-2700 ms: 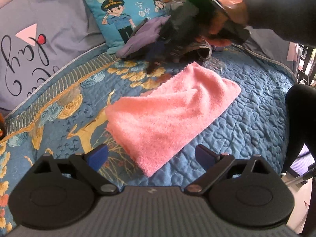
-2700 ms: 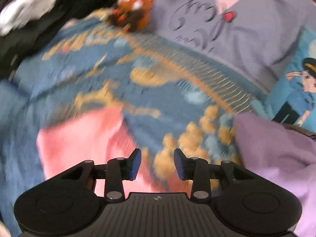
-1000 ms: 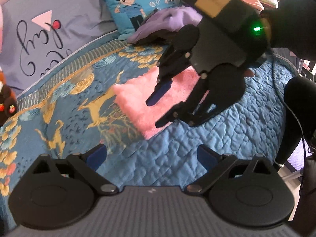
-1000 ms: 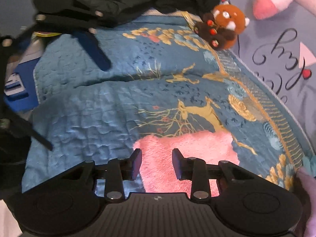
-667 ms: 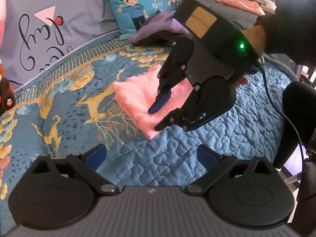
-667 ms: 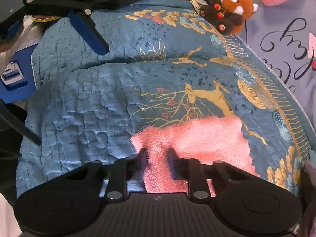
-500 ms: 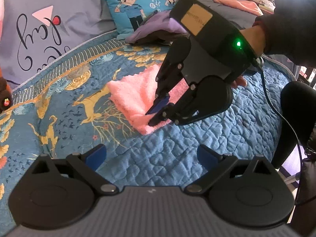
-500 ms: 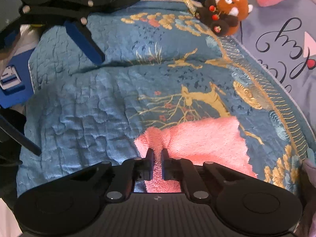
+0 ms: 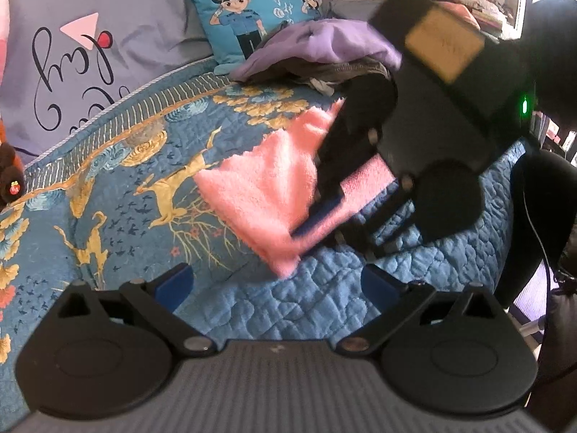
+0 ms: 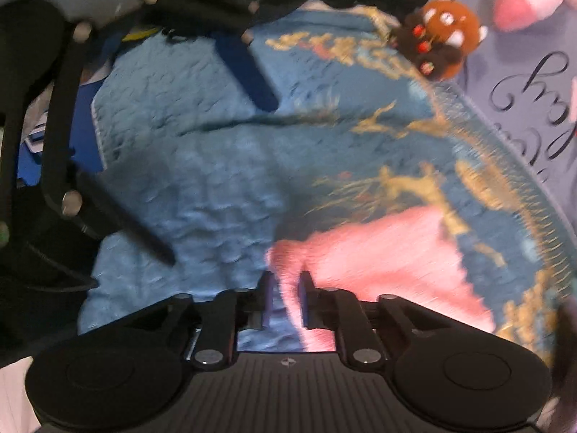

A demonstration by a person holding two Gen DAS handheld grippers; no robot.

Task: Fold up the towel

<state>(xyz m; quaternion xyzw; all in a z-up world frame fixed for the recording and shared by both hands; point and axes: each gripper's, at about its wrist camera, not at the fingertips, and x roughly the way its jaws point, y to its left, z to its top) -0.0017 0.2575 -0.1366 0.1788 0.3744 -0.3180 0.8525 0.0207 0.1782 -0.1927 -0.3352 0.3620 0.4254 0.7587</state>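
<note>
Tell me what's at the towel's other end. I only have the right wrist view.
Observer: A heap of purple cloth lies just past the towel's far corner.
Operator: Anything behind that?
Observer: A blue cushion with cartoon officers leans against the grey pillow.
Operator: How does the left gripper sit to the towel?
Observer: The left gripper is wide open, just short of the towel's near corner, with only quilt between its fingers.
</note>
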